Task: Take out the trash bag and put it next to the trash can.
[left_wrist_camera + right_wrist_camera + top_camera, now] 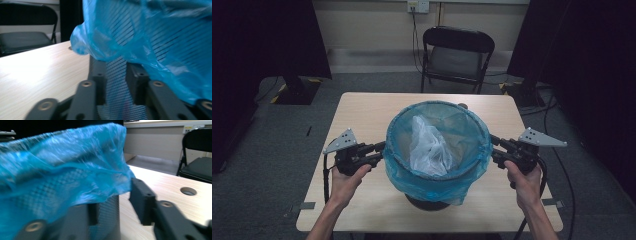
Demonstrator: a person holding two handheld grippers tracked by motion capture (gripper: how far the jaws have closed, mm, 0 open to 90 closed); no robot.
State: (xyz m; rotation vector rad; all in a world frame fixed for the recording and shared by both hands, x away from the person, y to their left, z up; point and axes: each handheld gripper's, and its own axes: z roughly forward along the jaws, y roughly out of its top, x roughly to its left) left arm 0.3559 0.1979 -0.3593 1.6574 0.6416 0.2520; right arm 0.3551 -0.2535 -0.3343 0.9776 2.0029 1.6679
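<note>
Between my two hands mid-worktop stands the bin, blue liner folded over its rim; left gripper and right gripper jaws each pinch that overhang, equally near.

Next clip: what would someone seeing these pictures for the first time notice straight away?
First, the translucent blue plastic bin liner folded over the rim of a black mesh wastebasket at the middle of the light wooden table, with a crumpled white plastic bag inside. Next, the left gripper and right gripper flanking the basket from either side at the liner's hem. Behind the table stands a black folding chair.
</note>
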